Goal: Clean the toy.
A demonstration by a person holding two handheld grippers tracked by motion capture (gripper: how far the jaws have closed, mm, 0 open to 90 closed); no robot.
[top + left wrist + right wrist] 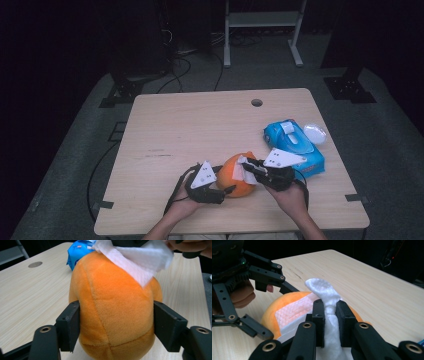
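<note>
Right gripper [329, 315]: jaws pinched tight on a bunched white wipe [325, 296], its free end draped flat over the top of the orange plush toy [270, 308].

Left gripper [116, 325]: jaws stand either side of the toy's lower body. The near-left pad [68, 323] looks to touch the plush; the other pad [167, 325] sits at the fabric's edge with no dent I can see. I read it as bracketing the toy, not clamping it.

The toy stands on the table [200, 125] near the front edge, between my two hands.

Progress, as I judge it: wipe is out of the pack and on the toy, so wiping is under way. How much of the surface is done I cannot tell; no mark or damp patch shows. Sides and back likely remain.

View differences: the high view gives the layout, with the blue wipes pack [295, 147] just right of the toy and a round white lid [315, 133] beside it. The left gripper view shows the toy's seams and the jaw contact. The right gripper view shows the pinch on the wipe and the left gripper's linkage beyond the toy.
</note>
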